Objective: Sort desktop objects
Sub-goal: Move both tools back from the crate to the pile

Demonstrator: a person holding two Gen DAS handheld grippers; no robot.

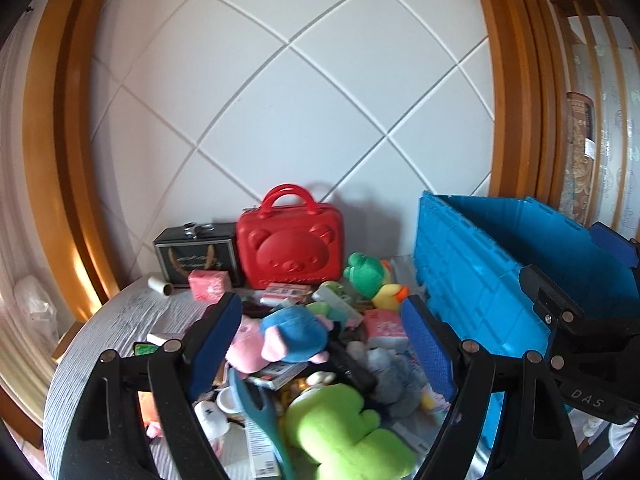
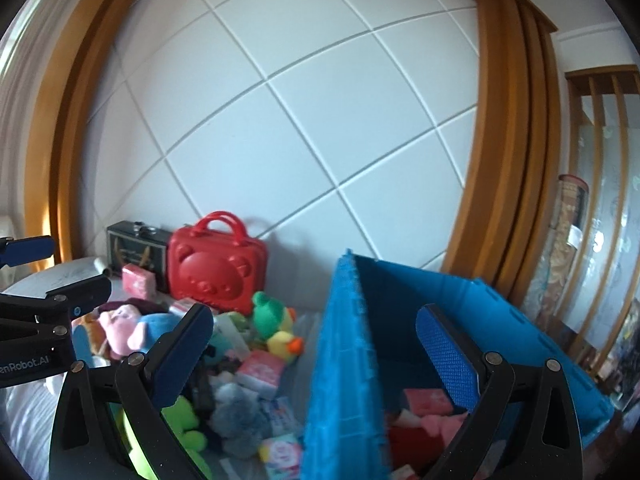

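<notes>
Far left on the grey table point(image 1: 100, 320): a cardboard tube point(image 1: 161, 285), a black box point(image 1: 196, 254), then the red bear case point(image 1: 290, 254) against the wall. Mid-table: heaped plush toys point(image 1: 296, 334) with the left gripper point(image 1: 322, 344) above them, jaws wide apart, gripping nothing. Right: a blue crate point(image 2: 352, 360) holding pink packets point(image 2: 426, 400), the right gripper point(image 2: 326, 354) spread wide across its near wall, empty.

Round grey table point(image 1: 92, 344) — toy heap point(image 1: 312, 360), red case point(image 1: 290, 248), blue crate point(image 1: 480, 300).
</notes>
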